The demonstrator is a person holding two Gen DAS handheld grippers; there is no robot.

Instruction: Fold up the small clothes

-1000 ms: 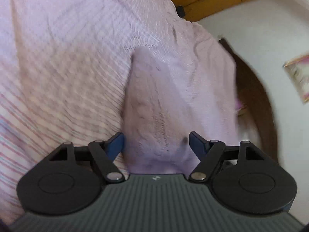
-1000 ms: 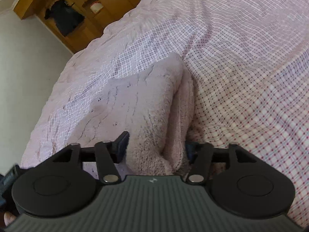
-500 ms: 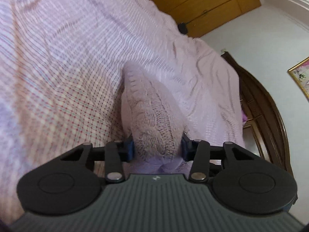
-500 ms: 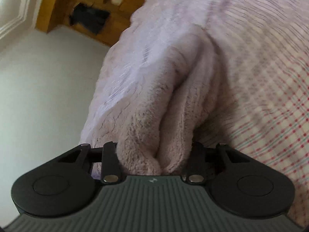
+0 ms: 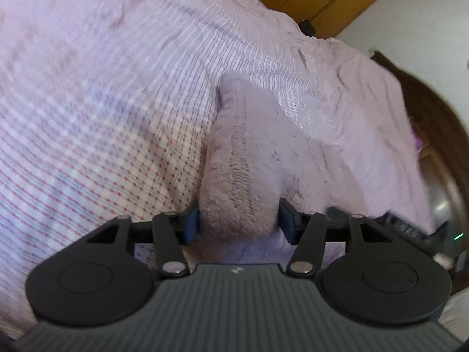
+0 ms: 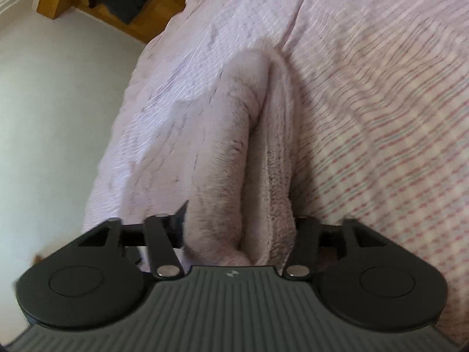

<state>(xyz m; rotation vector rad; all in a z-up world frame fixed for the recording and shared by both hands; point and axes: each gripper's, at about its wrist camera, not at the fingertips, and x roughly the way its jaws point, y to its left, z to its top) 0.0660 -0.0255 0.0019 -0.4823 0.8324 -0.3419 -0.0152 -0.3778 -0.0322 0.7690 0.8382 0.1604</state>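
We see the left gripper (image 5: 238,220) closed on a thick fold of a fuzzy pale pink knitted garment (image 5: 249,158). Its two blue pads (image 5: 192,225) stand about as far apart as the fold is wide, and both press against the sides of the fabric. The garment runs forward from this gripper in a long ridge with a ribbed knit line along the top, and it lies over the bed with the pink and white checked sheet (image 5: 102,135).

In the right wrist view, the right gripper (image 6: 239,231) also grasps the same fuzzy garment (image 6: 249,152). Here the cloth is doubled: two soft layers with a deep crease between them fill the whole gap of the fingers. The left finger (image 6: 178,223) touches the fabric; the right finger is mostly hidden behind the cloth. The checked sheet (image 6: 381,117) stretches to the right of the fold, and a white wall (image 6: 52,102) is at the left. At the top we see a wooden shelf unit (image 6: 96,3) with a dark object on it.
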